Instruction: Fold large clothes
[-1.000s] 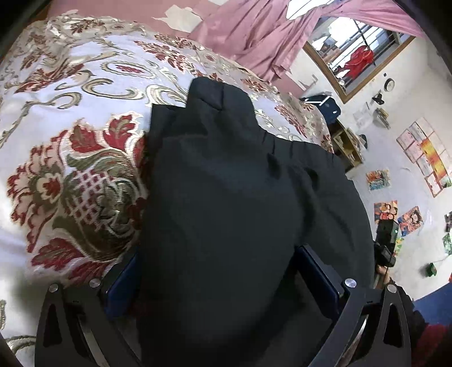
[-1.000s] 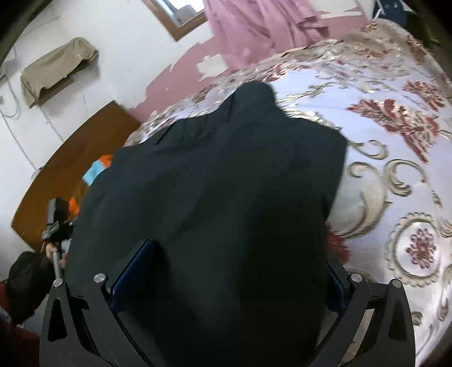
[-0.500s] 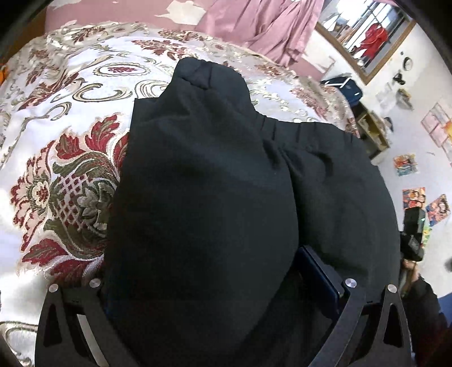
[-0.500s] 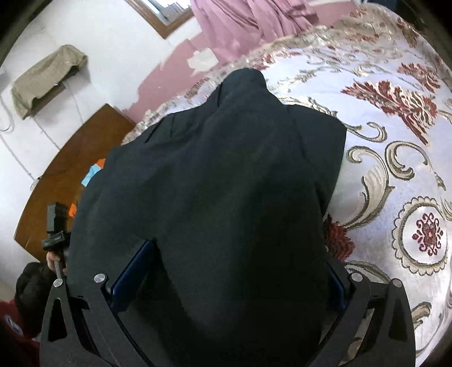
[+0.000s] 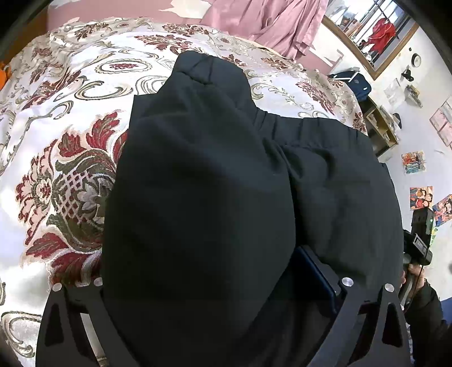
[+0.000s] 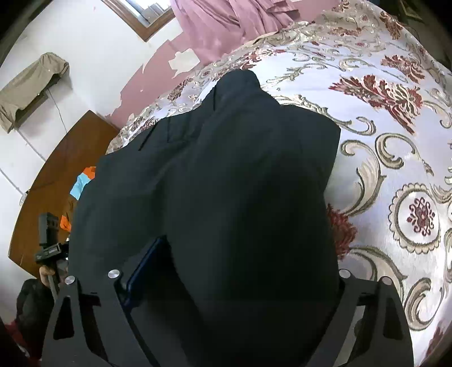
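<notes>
Left gripper (image 5: 209,285) fingers spread wide, black garment (image 5: 231,197) bunched between them and draped over the left one; blue pad (image 5: 313,271) of the right finger shows. Can't tell if the pads press the cloth. Right gripper (image 6: 234,279) jaws wide too, have just been closing a bit, garment (image 6: 226,183) between them, grip unclear. Garment lies folded on the floral bedspread (image 5: 56,169). Pink curtain (image 5: 271,25) behind, window (image 5: 373,31) at right.
</notes>
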`<state>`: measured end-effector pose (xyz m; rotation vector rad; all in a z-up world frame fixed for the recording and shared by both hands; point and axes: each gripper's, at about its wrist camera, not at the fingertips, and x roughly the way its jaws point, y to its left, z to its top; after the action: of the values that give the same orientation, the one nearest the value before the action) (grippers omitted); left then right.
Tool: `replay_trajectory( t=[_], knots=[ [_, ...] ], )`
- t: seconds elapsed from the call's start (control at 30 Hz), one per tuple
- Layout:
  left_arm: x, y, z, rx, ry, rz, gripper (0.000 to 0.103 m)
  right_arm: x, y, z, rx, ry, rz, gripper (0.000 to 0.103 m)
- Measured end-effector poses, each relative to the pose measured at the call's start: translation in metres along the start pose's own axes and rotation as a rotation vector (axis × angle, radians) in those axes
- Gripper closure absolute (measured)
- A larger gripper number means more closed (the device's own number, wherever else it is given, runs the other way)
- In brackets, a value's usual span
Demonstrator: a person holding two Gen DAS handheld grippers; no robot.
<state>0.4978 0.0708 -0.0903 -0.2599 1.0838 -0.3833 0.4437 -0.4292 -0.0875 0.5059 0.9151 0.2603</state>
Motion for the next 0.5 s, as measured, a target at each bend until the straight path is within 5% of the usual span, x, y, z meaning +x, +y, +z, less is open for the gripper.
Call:
replay_trajectory(
  t=[0.13, 0.33, 0.4, 0.5],
  knots=[
    [-0.002, 0.003, -0.002, -0.019, -0.003, -0.014, 0.01, 0.0, 0.003, -0.004, -0.004, 0.017, -0.001, 0.014],
    [-0.011, 0.005, -0.006, -0.056, -0.022, -0.004, 0.035, -0.007, 0.009, -0.012, 0.003, -0.002, -0.006, 0.04],
    [-0.016, -0.001, -0.009, -0.06, -0.036, -0.02, 0.056, -0.008, 0.009, -0.014, 0.008, -0.009, -0.006, 0.046],
    [-0.026, -0.014, -0.011, -0.056, -0.061, 0.0, 0.072, -0.016, 0.014, -0.019, 0.008, -0.03, 0.004, 0.062]
  ],
)
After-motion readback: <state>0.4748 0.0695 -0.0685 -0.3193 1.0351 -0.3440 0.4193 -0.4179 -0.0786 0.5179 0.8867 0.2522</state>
